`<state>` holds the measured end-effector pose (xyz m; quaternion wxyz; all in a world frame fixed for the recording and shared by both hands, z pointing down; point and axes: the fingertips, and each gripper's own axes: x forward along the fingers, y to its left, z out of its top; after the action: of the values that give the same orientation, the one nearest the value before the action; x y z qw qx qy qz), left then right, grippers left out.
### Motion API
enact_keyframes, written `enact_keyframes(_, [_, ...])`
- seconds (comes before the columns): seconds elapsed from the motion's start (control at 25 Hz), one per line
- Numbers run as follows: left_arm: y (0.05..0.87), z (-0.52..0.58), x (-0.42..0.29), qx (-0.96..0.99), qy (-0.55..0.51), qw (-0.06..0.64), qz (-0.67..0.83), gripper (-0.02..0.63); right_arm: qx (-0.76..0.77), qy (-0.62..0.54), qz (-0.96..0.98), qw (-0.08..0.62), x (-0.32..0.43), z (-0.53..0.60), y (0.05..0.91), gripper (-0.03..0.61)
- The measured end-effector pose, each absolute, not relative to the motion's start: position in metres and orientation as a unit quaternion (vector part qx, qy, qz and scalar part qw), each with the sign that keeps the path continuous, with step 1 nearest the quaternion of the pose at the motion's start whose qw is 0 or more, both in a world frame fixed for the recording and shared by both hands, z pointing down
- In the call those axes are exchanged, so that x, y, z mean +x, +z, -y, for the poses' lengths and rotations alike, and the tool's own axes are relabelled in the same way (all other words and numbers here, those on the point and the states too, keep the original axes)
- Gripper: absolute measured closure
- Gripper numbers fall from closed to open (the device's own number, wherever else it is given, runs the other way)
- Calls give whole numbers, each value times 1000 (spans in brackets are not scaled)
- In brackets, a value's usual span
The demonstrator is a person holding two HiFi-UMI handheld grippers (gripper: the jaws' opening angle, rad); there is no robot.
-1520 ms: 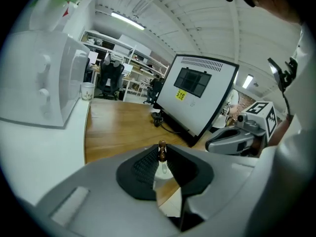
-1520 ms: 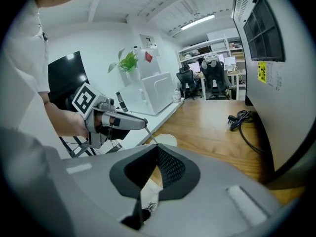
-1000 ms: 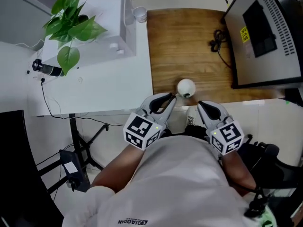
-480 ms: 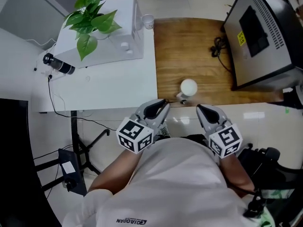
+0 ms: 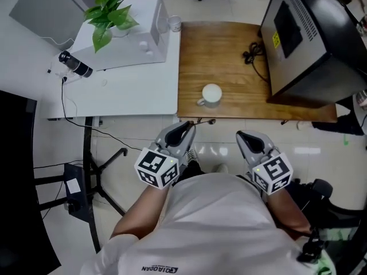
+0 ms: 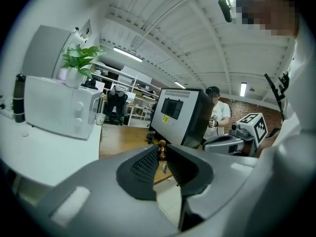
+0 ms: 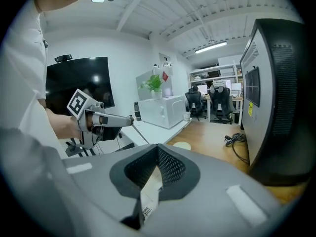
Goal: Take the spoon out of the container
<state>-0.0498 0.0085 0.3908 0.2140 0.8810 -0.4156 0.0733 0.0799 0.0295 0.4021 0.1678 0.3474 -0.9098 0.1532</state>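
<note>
A wooden counter [image 5: 229, 50] stood edge to edge with a white counter [image 5: 132, 93]. On the white one sat a white microwave [image 5: 137, 33] with a leafy potted plant [image 5: 109, 13] on top. A paper cup [image 5: 174, 23] stood just beside the microwave, and a black cylinder [image 5: 74, 65] lay near the far left edge. A large grey-and-black cabinet [image 5: 304, 39] filled the wooden counter's right side, with a coiled black cable [image 5: 251, 53] close beside it.
</note>
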Motion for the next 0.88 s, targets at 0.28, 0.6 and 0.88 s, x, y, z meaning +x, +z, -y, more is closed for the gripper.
enact_keyframes(0.28, [389, -65, -20, 869, 74, 206, 444, 560, 316, 151, 918, 184, 103, -81, 410, 572])
enact_keyframes(0.6, [393, -98, -24, 869, 91, 206, 440, 560, 318, 153, 918, 182, 100, -109, 410, 572])
enact_keyframes(0.88, [393, -102, -47, 878, 109, 210, 416, 560, 357, 177, 901, 172, 82, -116, 405, 572])
